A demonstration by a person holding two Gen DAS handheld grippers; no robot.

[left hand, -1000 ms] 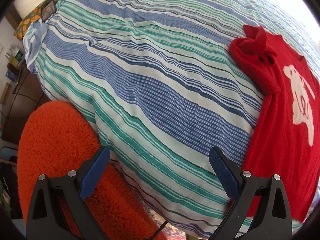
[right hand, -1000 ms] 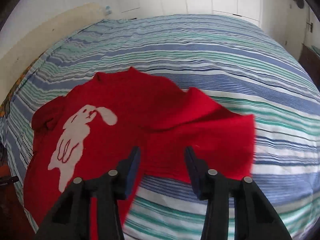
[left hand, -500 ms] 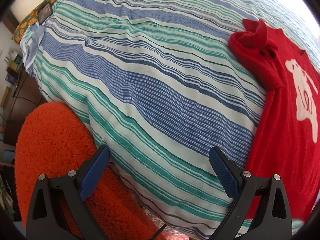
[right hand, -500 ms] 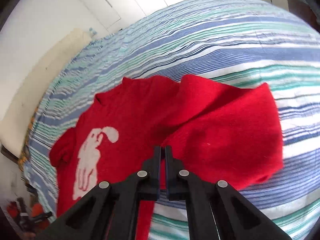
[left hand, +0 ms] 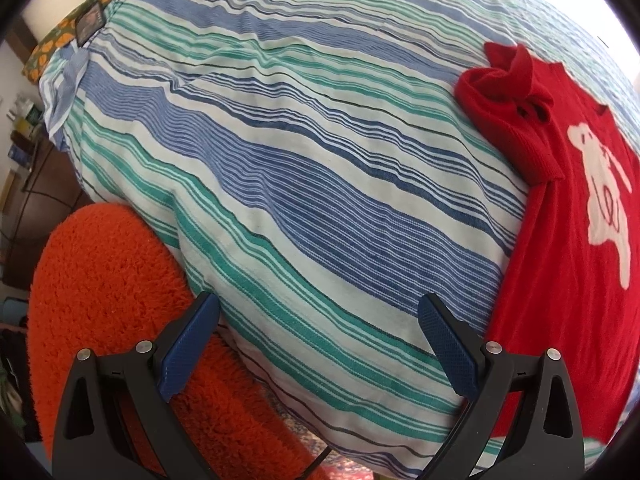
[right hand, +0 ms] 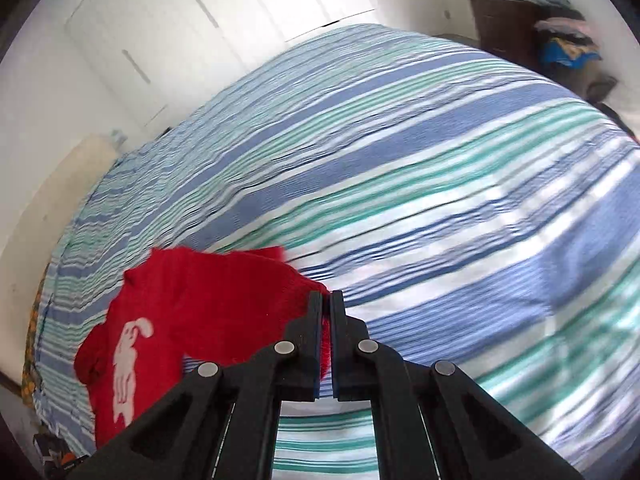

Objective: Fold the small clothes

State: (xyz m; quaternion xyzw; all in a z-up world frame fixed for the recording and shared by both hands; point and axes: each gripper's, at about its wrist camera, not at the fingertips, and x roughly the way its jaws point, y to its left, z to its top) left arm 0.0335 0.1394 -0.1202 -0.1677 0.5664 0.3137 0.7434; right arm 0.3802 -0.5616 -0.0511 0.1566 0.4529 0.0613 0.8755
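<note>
A small red sweater (left hand: pixel 560 208) with a white rabbit design lies on the striped bed at the right of the left wrist view, one sleeve bunched at its top. My left gripper (left hand: pixel 316 344) is open and empty over the bed's near edge, left of the sweater. In the right wrist view my right gripper (right hand: pixel 325 304) is shut on a sleeve or edge of the red sweater (right hand: pixel 200 312) and holds it lifted and stretched out from the body of the garment.
The bed has a blue, green and white striped cover (left hand: pixel 304 168). An orange shaggy cushion (left hand: pixel 108 304) sits below the bed's edge at lower left. White wardrobe doors (right hand: pixel 208 20) and a dark dresser with piled clothes (right hand: pixel 536 28) stand beyond the bed.
My right gripper closed on the sweater's edge and pulled it up and to the right; the view swung with motion blur. My left gripper stayed open and barely shifted.
</note>
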